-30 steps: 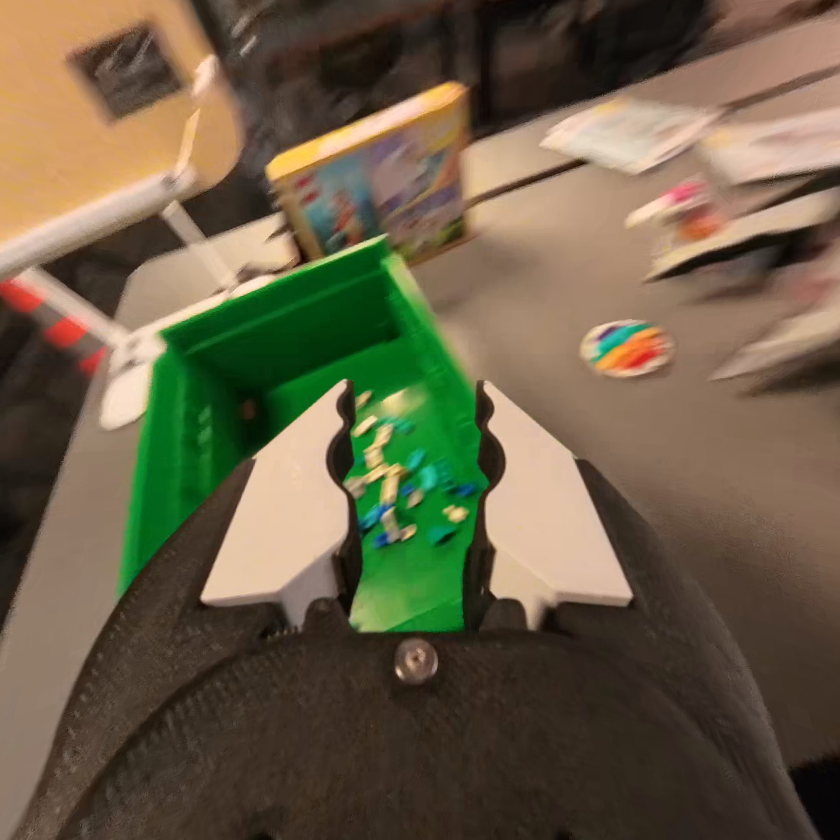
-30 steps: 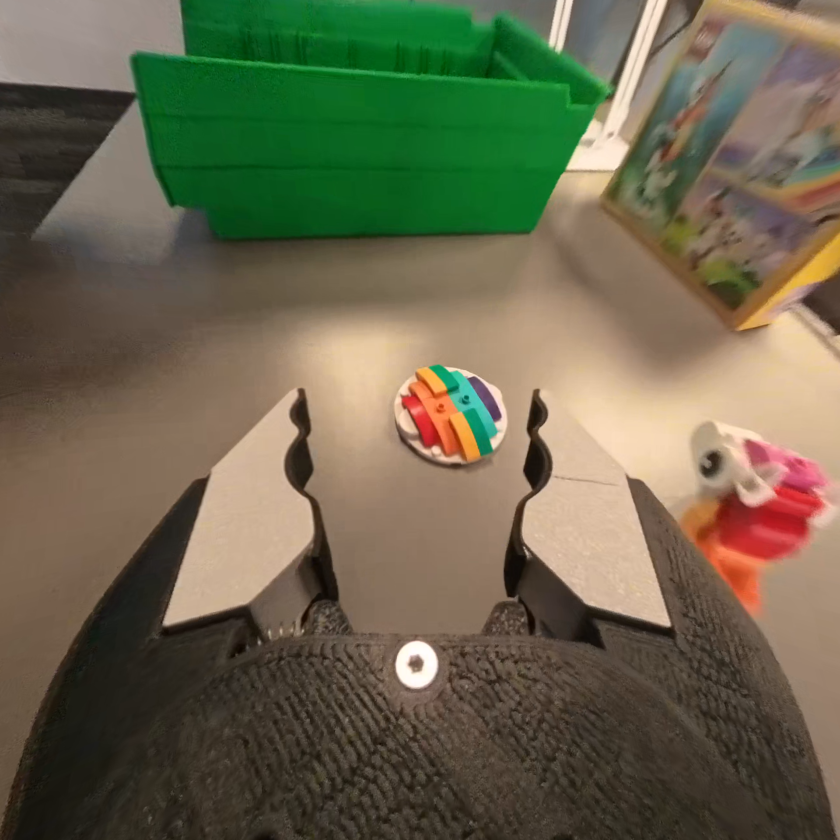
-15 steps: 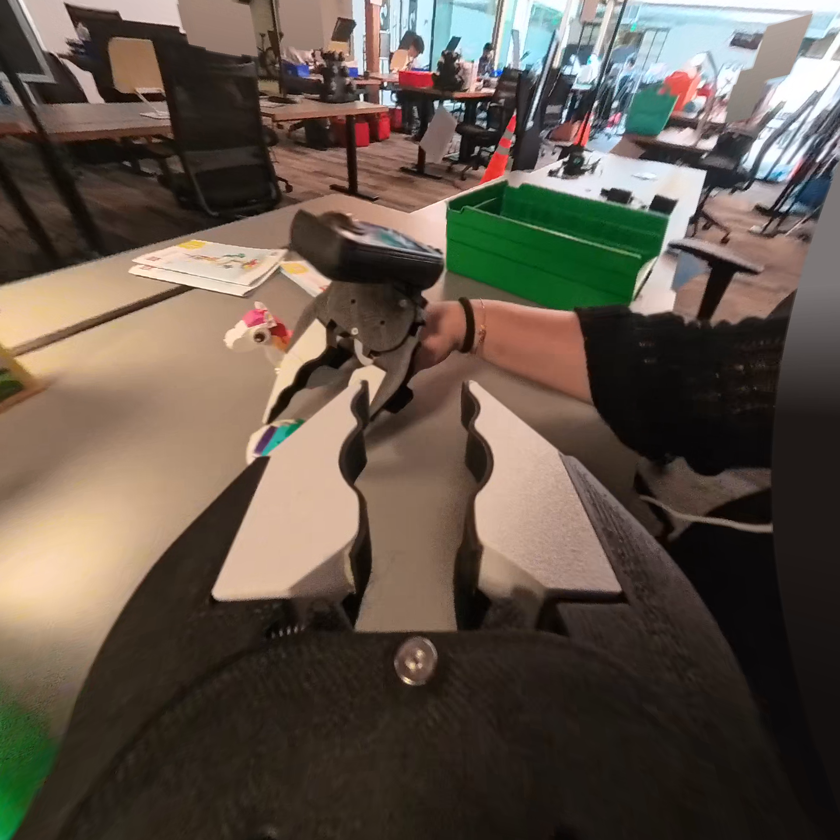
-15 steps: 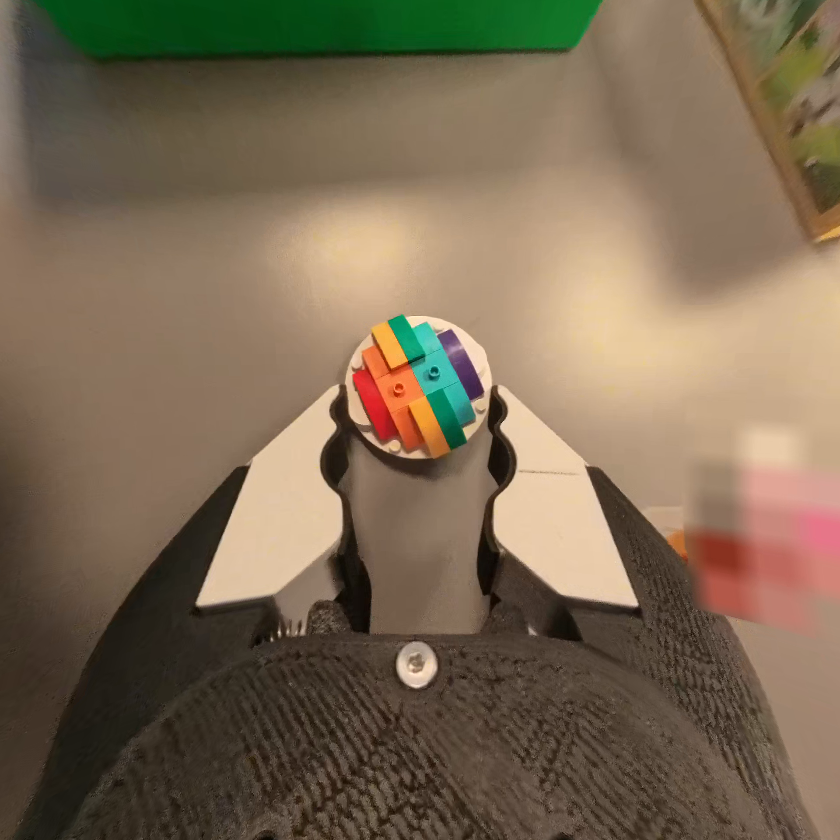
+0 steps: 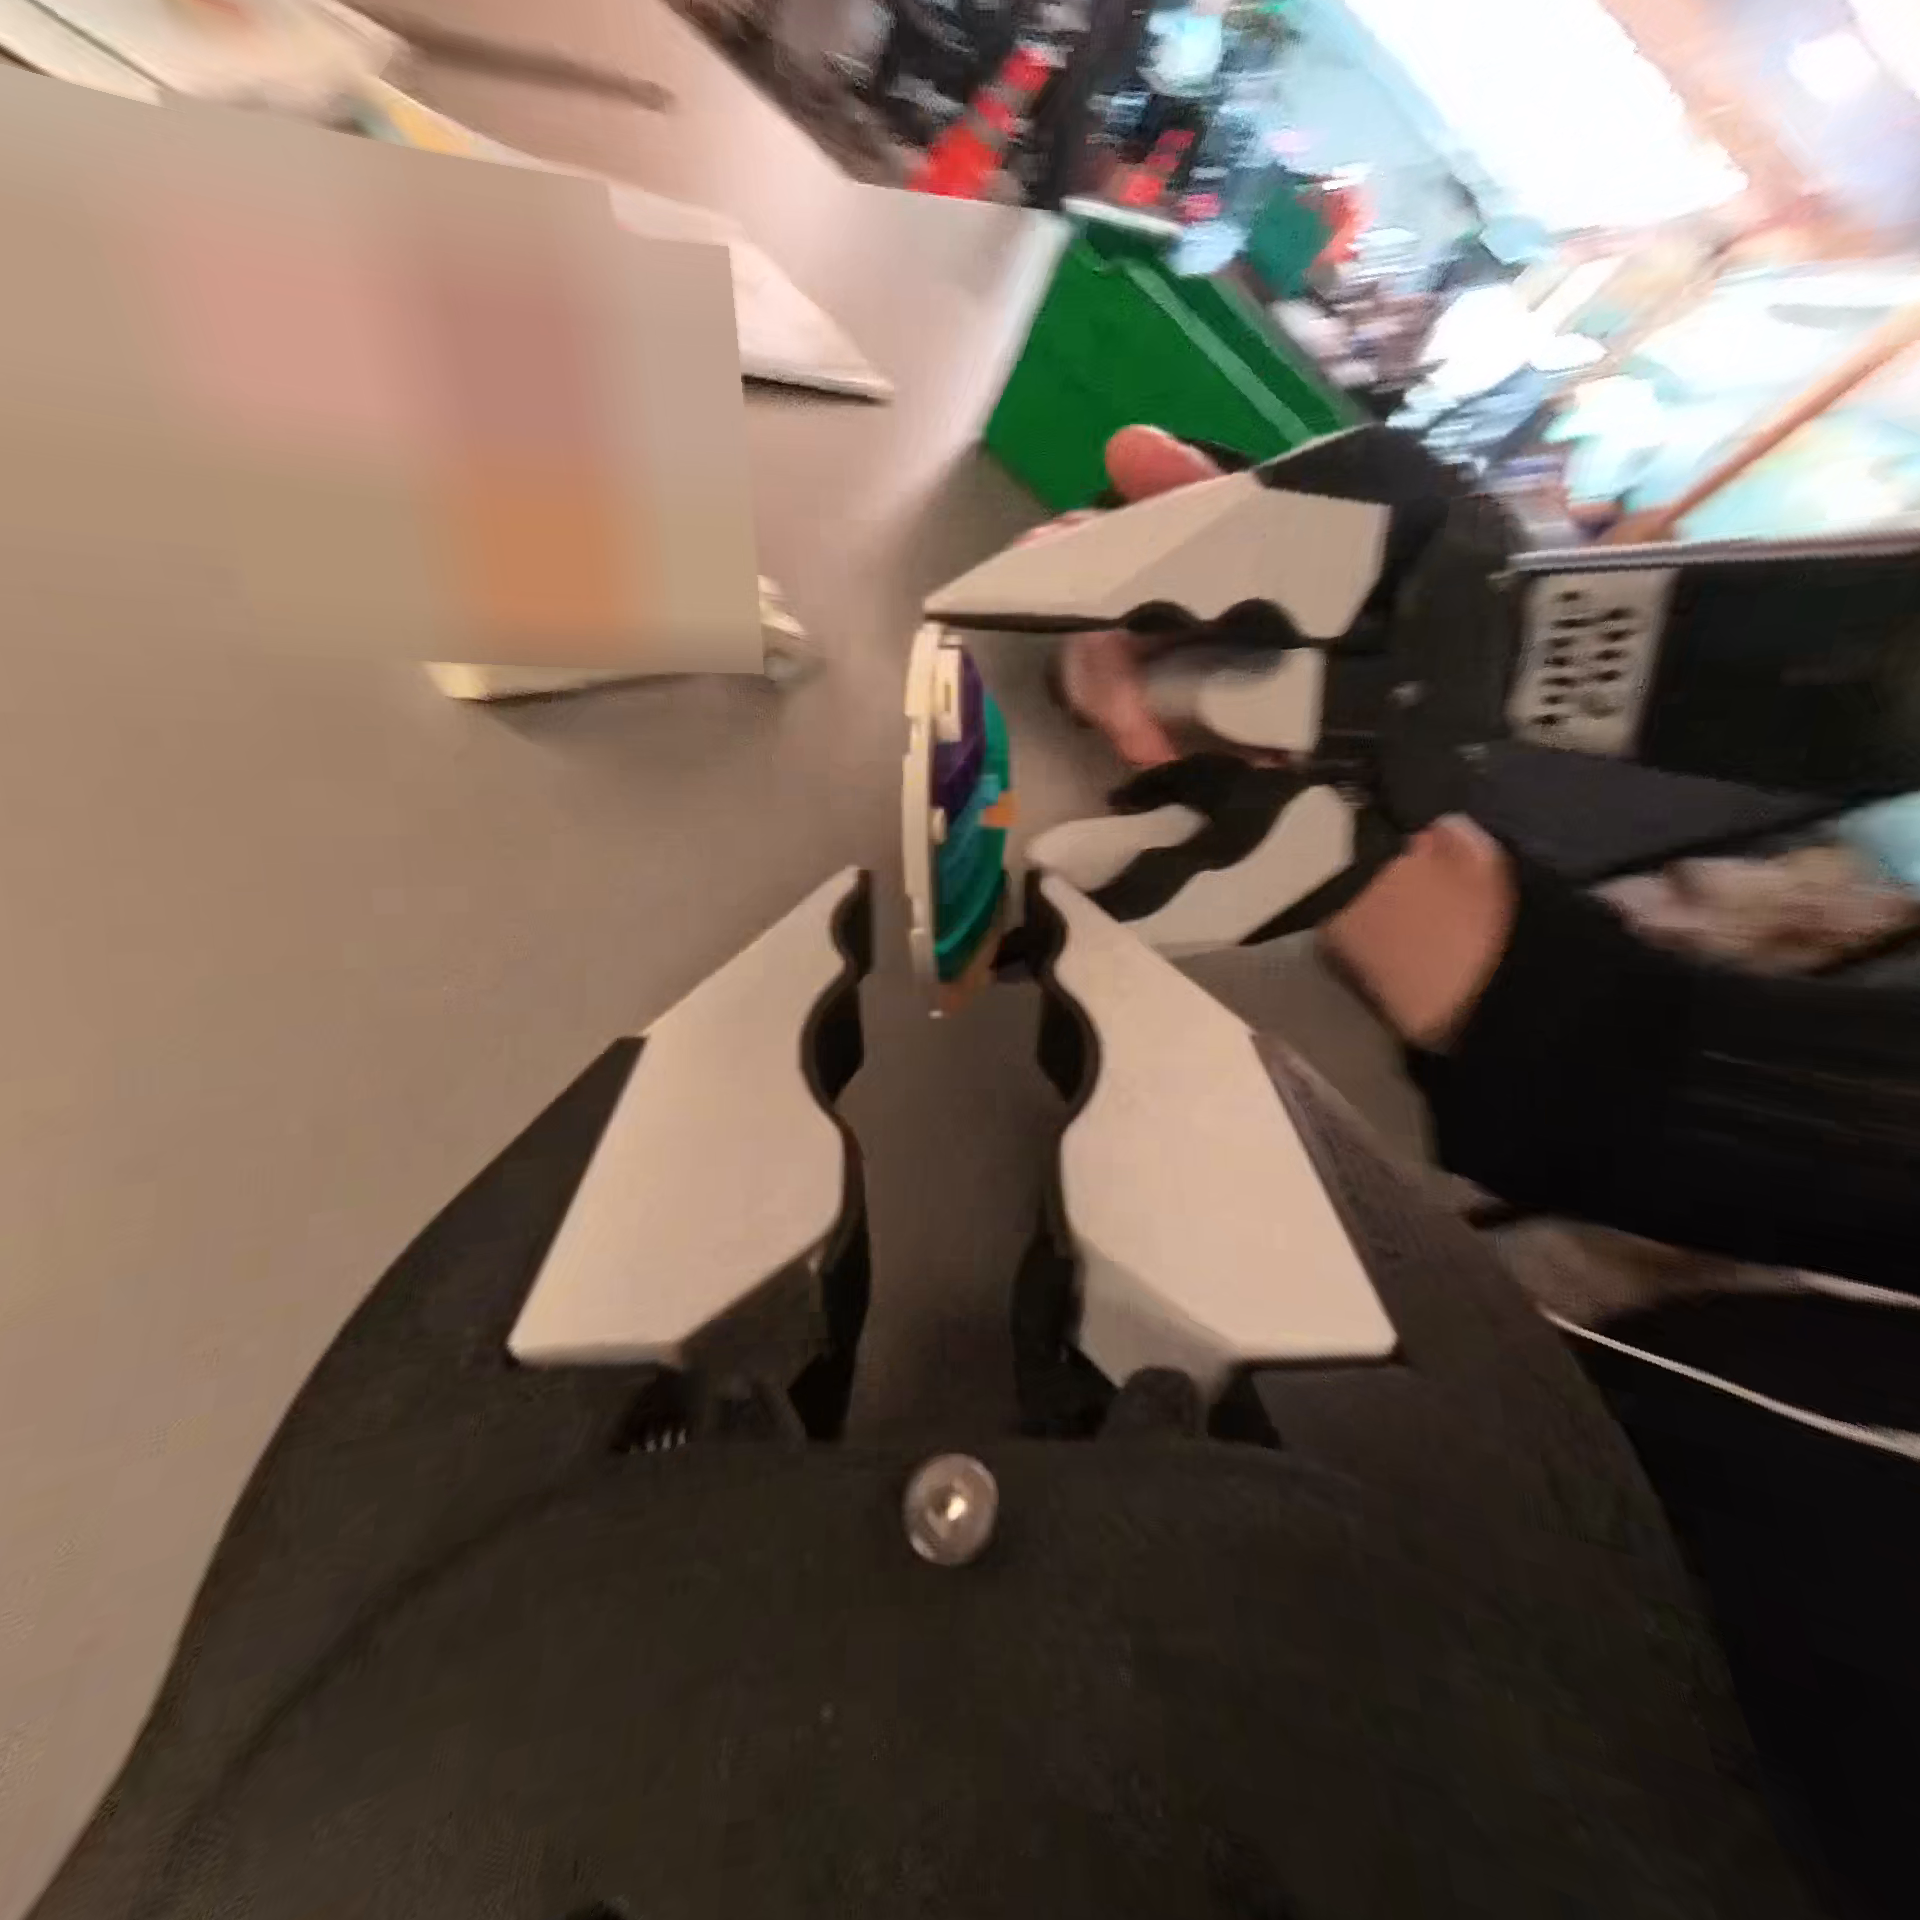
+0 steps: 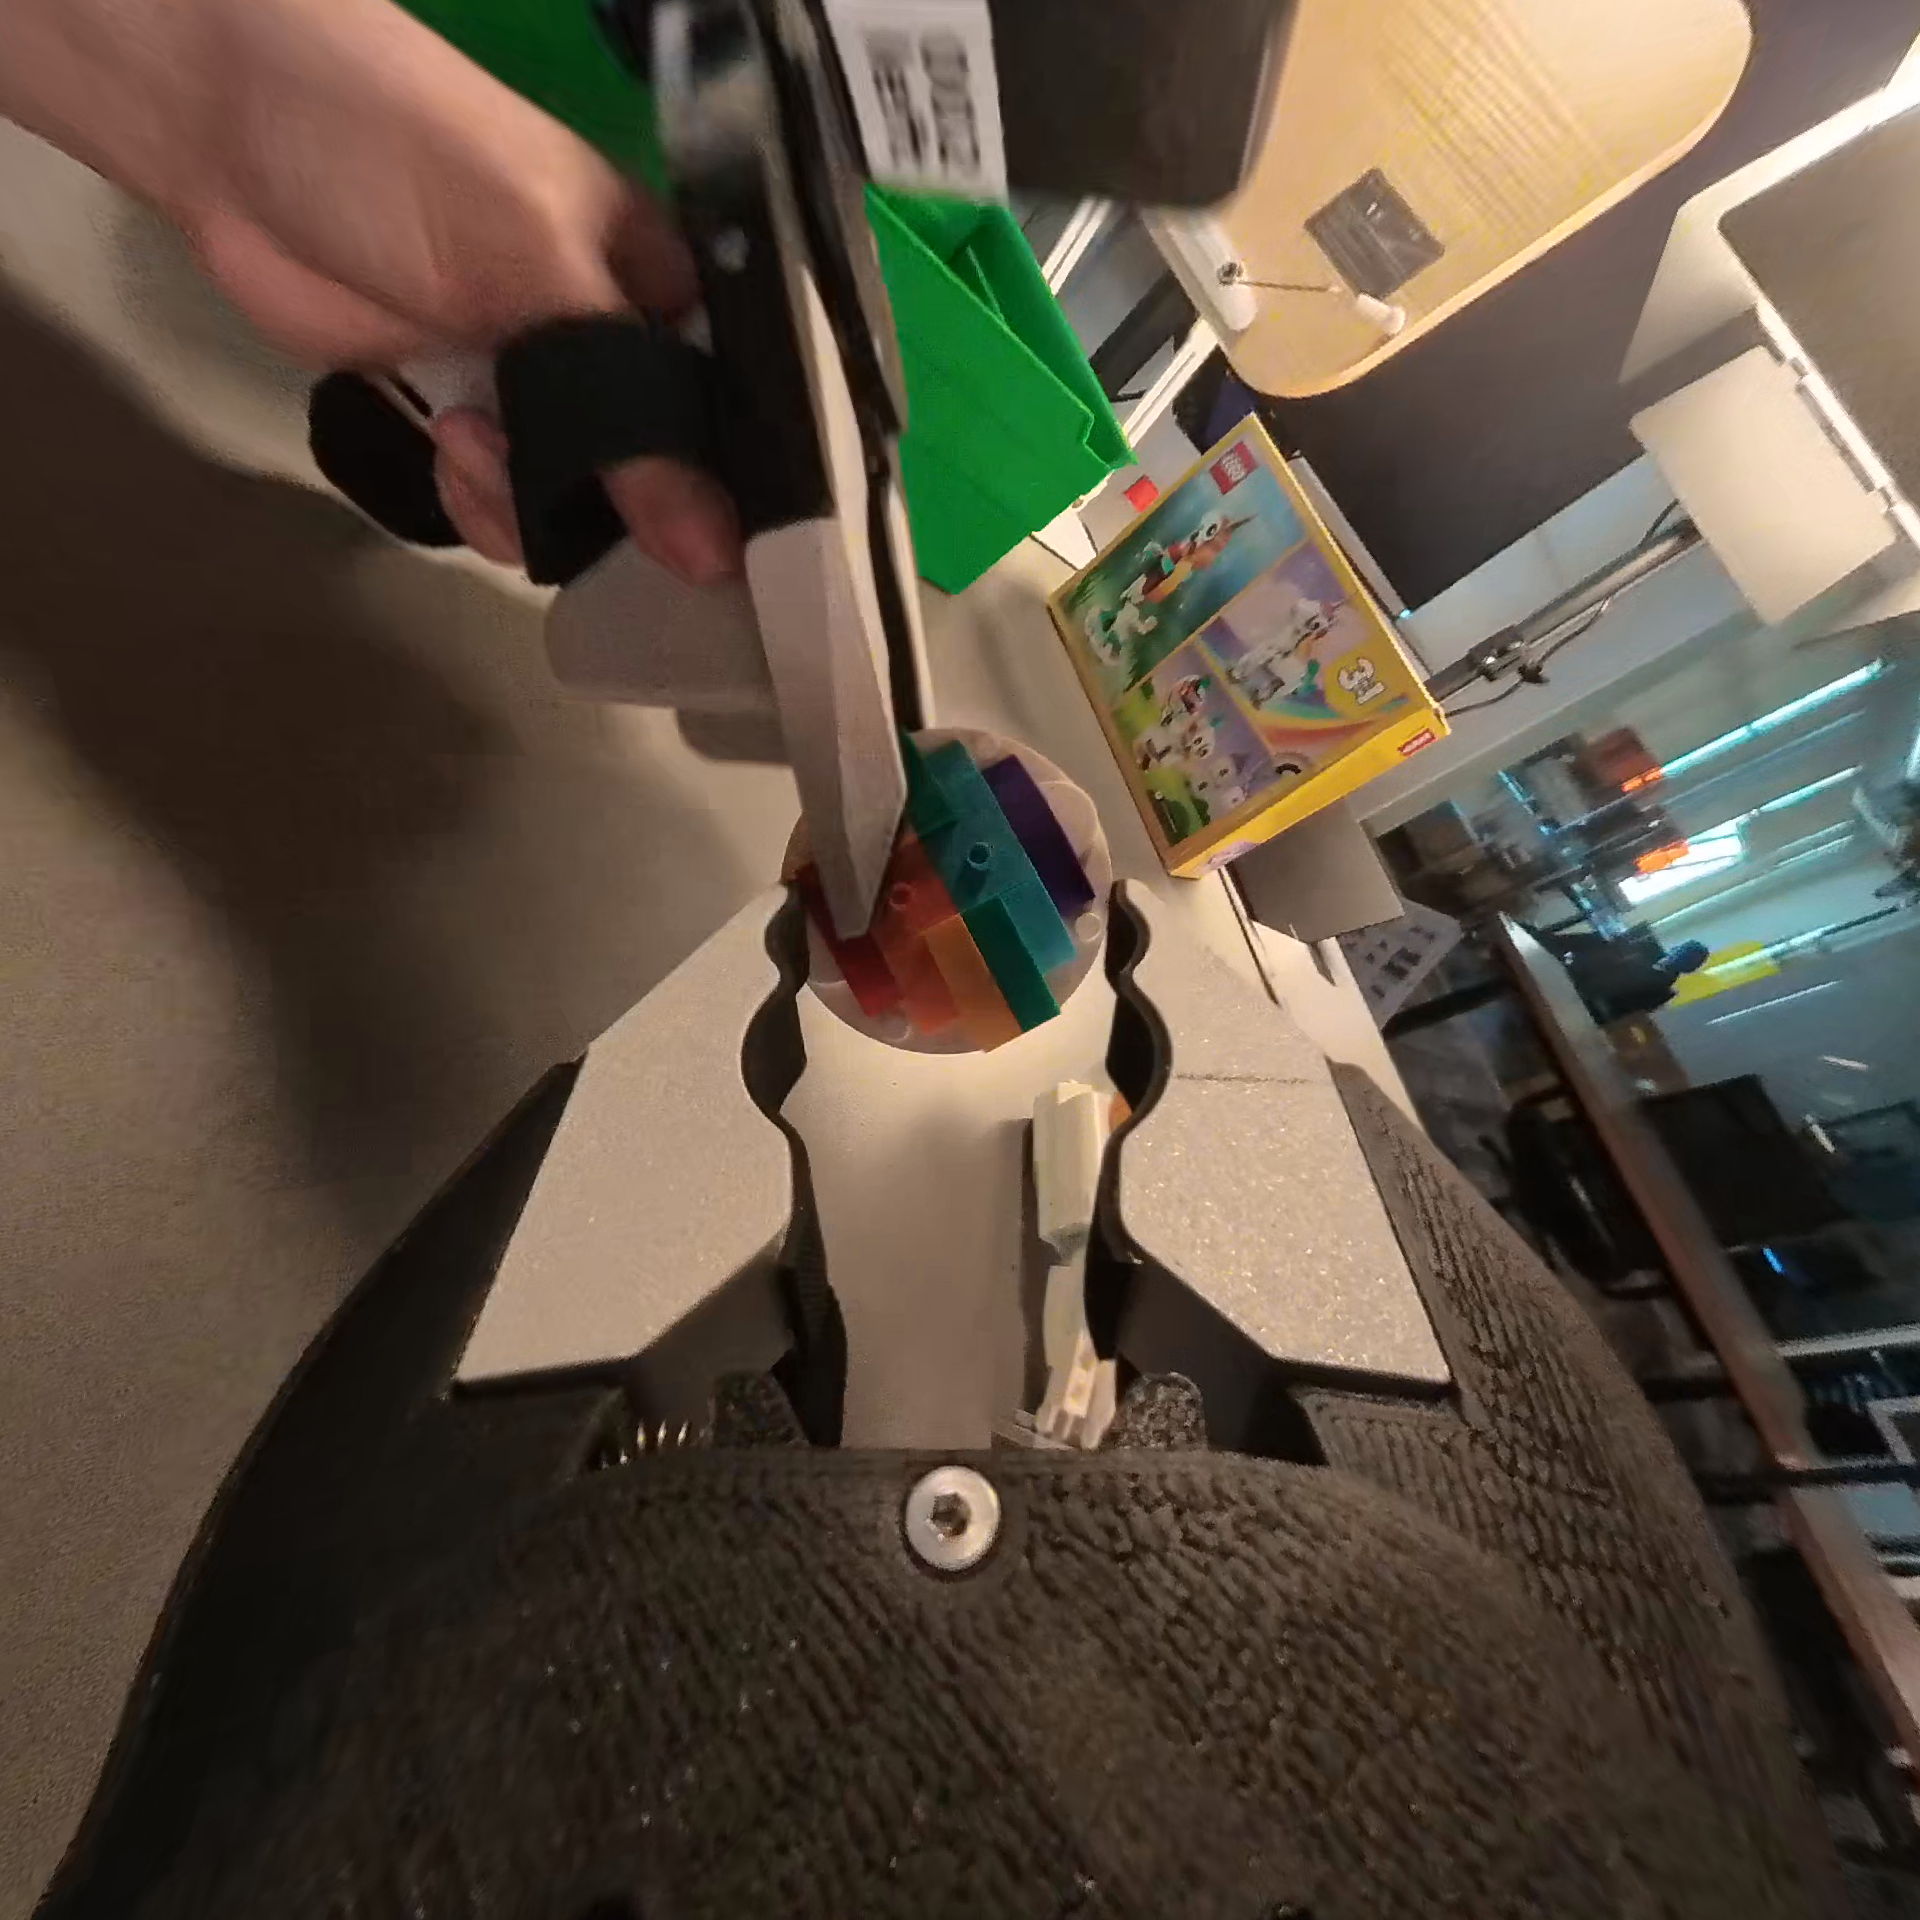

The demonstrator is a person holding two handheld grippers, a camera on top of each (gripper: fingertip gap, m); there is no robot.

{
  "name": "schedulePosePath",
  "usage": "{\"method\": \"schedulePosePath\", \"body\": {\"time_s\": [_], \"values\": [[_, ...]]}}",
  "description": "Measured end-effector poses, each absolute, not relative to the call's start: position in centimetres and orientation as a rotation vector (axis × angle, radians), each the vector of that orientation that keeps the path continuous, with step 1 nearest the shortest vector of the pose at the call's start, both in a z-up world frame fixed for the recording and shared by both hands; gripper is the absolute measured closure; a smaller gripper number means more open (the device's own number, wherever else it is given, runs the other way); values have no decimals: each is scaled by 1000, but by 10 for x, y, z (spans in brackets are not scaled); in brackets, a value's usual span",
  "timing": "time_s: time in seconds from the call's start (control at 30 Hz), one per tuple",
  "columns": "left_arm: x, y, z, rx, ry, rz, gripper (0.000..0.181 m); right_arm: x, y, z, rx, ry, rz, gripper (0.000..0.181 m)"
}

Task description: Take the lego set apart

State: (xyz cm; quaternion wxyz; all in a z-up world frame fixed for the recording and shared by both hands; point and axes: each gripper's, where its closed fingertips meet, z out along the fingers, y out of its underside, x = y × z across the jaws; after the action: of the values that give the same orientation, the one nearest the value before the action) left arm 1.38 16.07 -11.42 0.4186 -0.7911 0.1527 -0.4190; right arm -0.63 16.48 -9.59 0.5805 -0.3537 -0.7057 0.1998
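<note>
A round white disc topped with rainbow-coloured bricks (image 6: 966, 904) sits between the fingertips of my right gripper (image 6: 951, 935). Both pads press on its rim and hold it up off the grey table. In the left wrist view the disc (image 5: 956, 810) stands edge-on, with the right gripper (image 5: 987, 732) reaching in from the right. My left gripper (image 5: 951, 925) is open and straddles the disc's lower edge. There is a gap between its left pad and the white plate. In the right wrist view one left finger (image 6: 836, 769) lies over the red and orange bricks.
A green bin (image 6: 987, 416) stands behind the hands and also shows in the left wrist view (image 5: 1122, 353). A yellow-edged lego box (image 6: 1247, 644) stands on the table to the right. A white lego piece (image 6: 1065, 1174) shows by my right finger. Papers (image 5: 800, 332) lie farther back. The grippers are tip to tip, or close to it.
My right gripper closed on the rainbow disc and lifted it off the table, tilting it. My left gripper swung away from the green bin and came up to the disc's edge.
</note>
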Motion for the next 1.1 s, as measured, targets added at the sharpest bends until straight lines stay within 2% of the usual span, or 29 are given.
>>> {"method": "schedulePosePath", "body": {"time_s": [0.07, 0.23, 0.33, 0.57, 0.67, 1.1], "values": [[22, 159, -110, -1923, 392, -1223, 168, -6, 164, -96, -851, -1644, 499, 125], [11, 175, -112, -1886, 420, -1055, 169, -9, 176, -97, -1261, -1458, 953, 123], [6, 179, -108, -1852, 501, -957, 169, -10, 178, -100, -1382, -1389, 1093, 131], [8, 170, -99, -1752, 551, -1049, 169, 0, 179, -82, -1394, -1240, 1450, 151], [9, 167, -97, -1725, 576, -1040, 169, 1, 182, -80, -1360, -1248, 1377, 166], [-11, 181, -107, -1790, 521, -715, 167, -11, 183, -85, -1323, -1279, 875, 163]]}}
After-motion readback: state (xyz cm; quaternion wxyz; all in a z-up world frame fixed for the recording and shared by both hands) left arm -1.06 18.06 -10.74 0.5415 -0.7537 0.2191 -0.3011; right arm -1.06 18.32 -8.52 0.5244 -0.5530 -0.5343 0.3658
